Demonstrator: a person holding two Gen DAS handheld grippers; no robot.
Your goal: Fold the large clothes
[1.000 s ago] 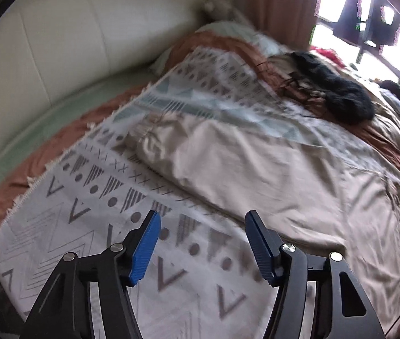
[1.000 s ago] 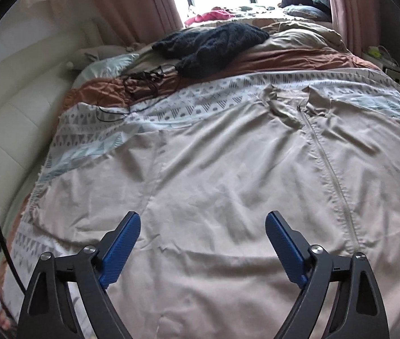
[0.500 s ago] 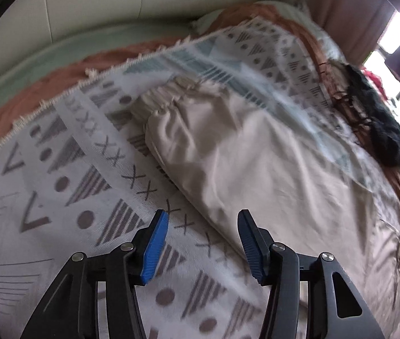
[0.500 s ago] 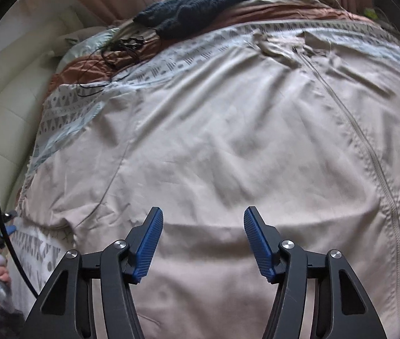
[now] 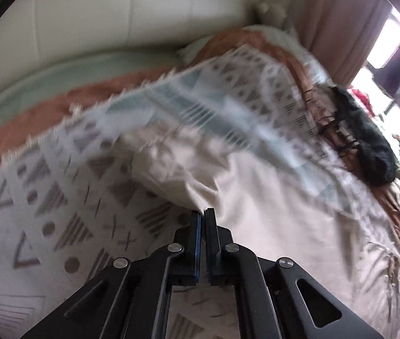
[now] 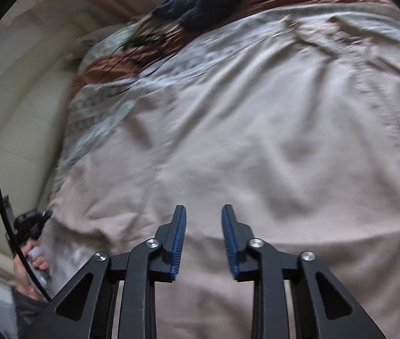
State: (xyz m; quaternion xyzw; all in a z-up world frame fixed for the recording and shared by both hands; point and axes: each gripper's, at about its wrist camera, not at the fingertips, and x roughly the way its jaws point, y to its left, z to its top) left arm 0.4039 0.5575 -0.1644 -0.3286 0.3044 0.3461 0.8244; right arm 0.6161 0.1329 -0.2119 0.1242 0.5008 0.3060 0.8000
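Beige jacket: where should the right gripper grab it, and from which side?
The near hem of the beige jacket, just ahead of the right gripper. Come in low from the bed's near edge: the cloth lies flat there, so only its edge gives the open jaws something to pinch.

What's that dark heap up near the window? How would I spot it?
Start at the bed with the patterned blanket and follow it toward the bright window. Past the beige garment, on the rust-brown quilt, lies the dark fuzzy knit. It is the only black, woolly thing there; everything around it is pale or brown and smooth.
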